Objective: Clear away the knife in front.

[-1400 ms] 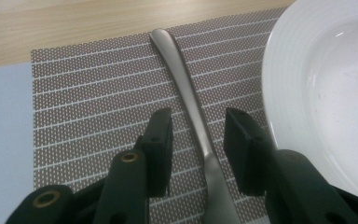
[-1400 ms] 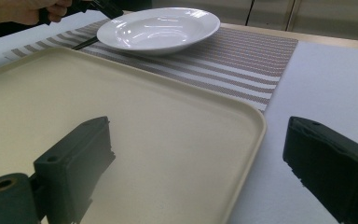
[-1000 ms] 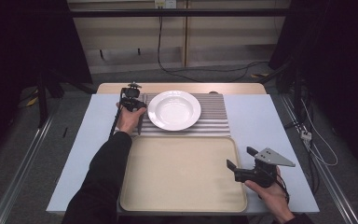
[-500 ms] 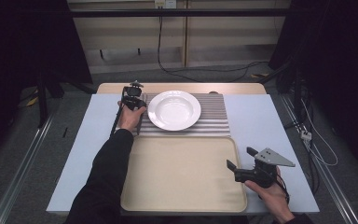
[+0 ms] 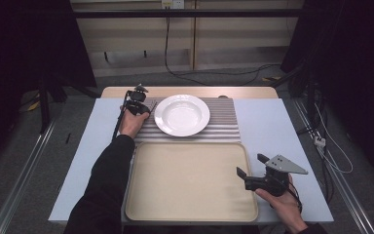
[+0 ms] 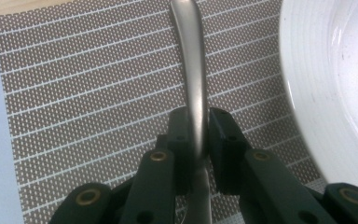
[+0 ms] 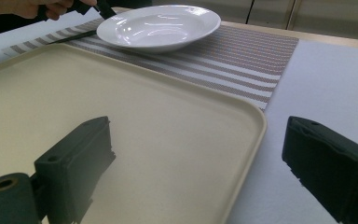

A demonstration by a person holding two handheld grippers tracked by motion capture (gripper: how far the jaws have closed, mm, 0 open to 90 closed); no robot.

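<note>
**Inspector:** Status of the place setting, please.

**Assistant:** The white plate (image 5: 182, 114) sits on the striped placemat (image 5: 224, 122) at the far side of the worktop (image 5: 272, 122). The left gripper (image 6: 196, 135) is on the mat just left of the plate. Its fingers (image 6: 223, 135) are closed on the handle of a piece of metal cutlery (image 6: 191, 60), gripped on both flat sides.

**Inspector:** Which piece of cutlery?

**Assistant:** Cannot tell. The left gripper view shows the handle running up away from the fingers across the mat; the working end is under the gripper. From above, the hand (image 5: 132, 122) covers it.

**Inspector:** Is it resting on the mat or lifted?

**Assistant:** It lies close over the mat, beside the plate rim and apart from it. Whether it touches the mat cannot be confirmed.

**Inspector:** And the other side?

**Assistant:** The right gripper (image 5: 250, 166) hangs over the near right corner of the beige tray (image 5: 190, 180). Its fingers (image 7: 74, 158) stand wide apart with nothing between them. The tray carries nothing.

**Inspector:** Your assessment of progress?

**Assistant:** In my judgement, the plate is placed and the cutlery is at its spot left of the plate, not yet released. Left to do: let go and withdraw. The right side of the plate has no cutlery, and I see none waiting on the tray.
</note>
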